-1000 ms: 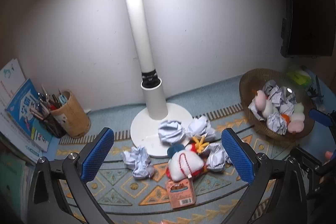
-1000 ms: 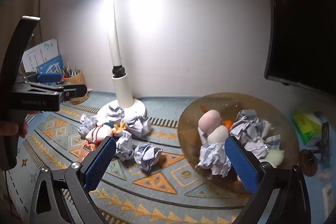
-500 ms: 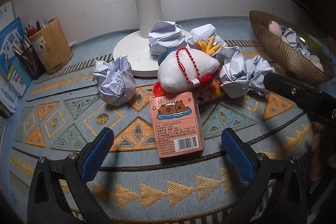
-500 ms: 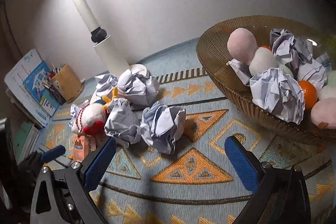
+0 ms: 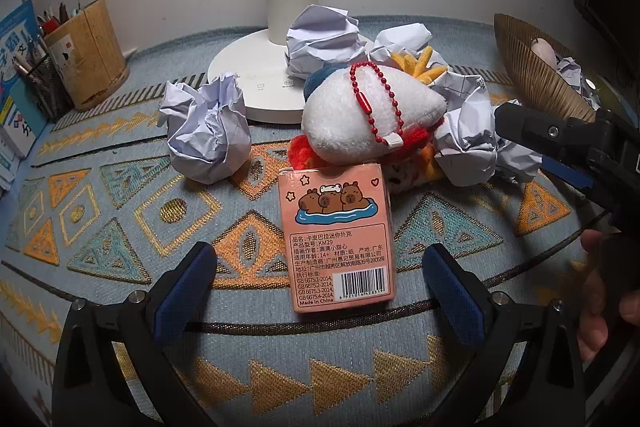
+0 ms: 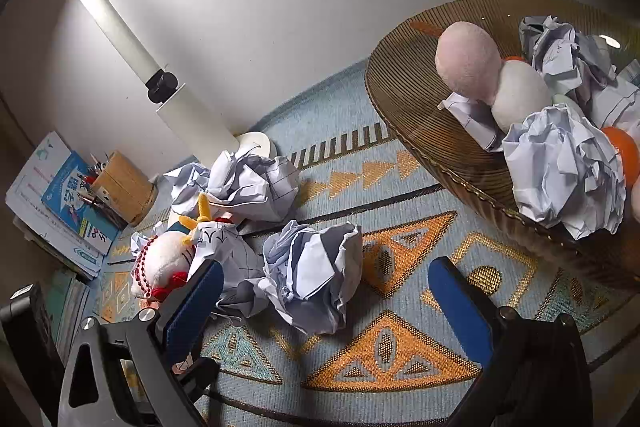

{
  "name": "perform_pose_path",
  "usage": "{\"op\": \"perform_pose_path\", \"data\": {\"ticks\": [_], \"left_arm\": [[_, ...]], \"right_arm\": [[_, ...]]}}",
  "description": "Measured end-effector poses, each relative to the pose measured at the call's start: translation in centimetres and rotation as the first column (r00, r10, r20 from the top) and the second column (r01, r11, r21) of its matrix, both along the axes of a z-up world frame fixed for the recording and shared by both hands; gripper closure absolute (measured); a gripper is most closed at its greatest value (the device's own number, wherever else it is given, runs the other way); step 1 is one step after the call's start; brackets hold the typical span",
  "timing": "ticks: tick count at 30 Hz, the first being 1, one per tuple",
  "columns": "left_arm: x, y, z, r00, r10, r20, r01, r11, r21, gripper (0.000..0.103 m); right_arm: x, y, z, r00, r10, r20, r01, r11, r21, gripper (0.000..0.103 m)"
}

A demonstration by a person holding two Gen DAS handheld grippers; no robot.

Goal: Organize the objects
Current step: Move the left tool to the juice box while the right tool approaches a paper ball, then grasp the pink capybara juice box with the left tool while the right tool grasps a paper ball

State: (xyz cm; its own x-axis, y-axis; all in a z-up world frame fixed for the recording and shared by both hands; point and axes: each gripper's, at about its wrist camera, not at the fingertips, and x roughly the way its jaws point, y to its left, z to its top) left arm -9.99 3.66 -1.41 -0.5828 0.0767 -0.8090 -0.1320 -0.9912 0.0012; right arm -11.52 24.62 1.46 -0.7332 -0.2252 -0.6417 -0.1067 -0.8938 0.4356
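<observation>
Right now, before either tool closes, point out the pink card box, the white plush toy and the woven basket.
pink card box (image 5: 338, 231), left wrist view, middle of its printed face.
white plush toy (image 5: 370, 119), left wrist view, its white body.
woven basket (image 6: 404, 95), right wrist view, bare inner wall.

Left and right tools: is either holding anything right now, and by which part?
Nothing is held. The left tool is open around the pink card box without touching it; the right tool is open near a crumpled paper ball.
</observation>
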Motion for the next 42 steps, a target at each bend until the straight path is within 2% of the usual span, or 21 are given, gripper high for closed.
{"op": "perform_pose_path", "data": {"ticks": [9,24,37,42], "left_arm": [[0.0,0.1,0.0,1.0,0.001,0.0,-0.001,1.0,0.0,0.0],[0.1,0.2,-0.1,1.0,0.001,-0.001,-0.001,1.0,0.0,0.0],[0.1,0.3,-0.1,1.0,0.002,-0.001,-0.002,1.0,0.0,0.0],[0.1,0.3,0.0,1.0,0.002,-0.001,-0.002,1.0,0.0,0.0]], "right_arm": [[-0.1,0.0,0.1,1.0,0.0,-0.002,0.0,1.0,-0.007,0.0],[-0.3,-0.8,0.3,0.999,-0.003,0.031,0.001,0.998,0.07,0.0],[-0.1,-0.6,0.3,1.0,-0.005,0.026,0.003,0.998,0.057,0.0],[-0.3,-1.2,0.3,0.999,-0.007,0.044,0.002,0.995,0.098,0.0]]}}
